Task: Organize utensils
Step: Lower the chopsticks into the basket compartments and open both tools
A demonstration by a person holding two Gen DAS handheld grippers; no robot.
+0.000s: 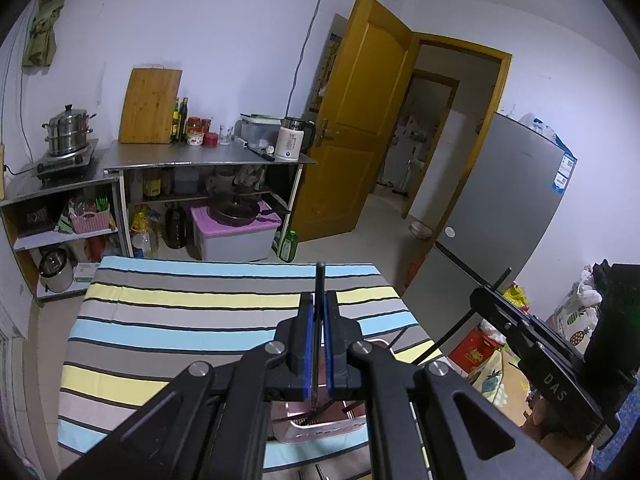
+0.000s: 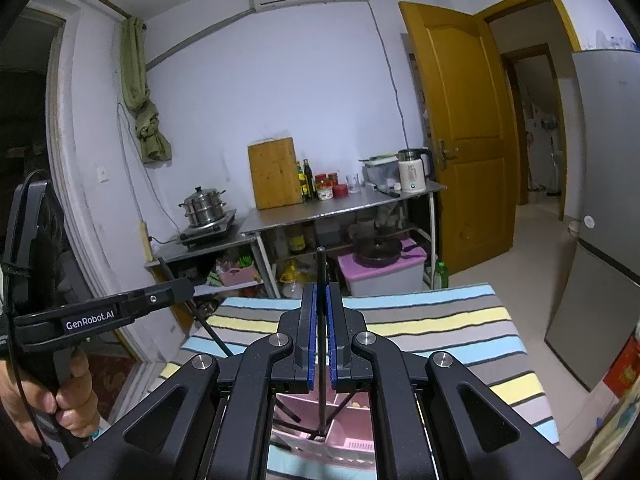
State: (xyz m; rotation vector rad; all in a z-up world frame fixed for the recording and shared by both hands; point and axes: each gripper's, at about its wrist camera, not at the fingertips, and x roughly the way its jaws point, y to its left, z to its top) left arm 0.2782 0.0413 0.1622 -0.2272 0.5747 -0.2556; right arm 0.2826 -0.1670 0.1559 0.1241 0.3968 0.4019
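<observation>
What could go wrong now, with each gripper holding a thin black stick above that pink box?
1. The left gripper and right gripper each pinch a slim chopstick between narrow blue pads; it might pivot or slip out.
2. The pink organizer already holds crossed sticks, so a lowered tip may snag them.
3. The organizer sits on a soft striped cloth near the table edge; a push could shift it.

left hand-held gripper [image 1: 320, 312]: matte black linkage, blue pads, silver screws, "DAS" | right hand-held gripper [image 2: 321, 304]: same build, "GenRobot.AI" | bare-skinned hand [image 2: 60, 404], black cable
</observation>
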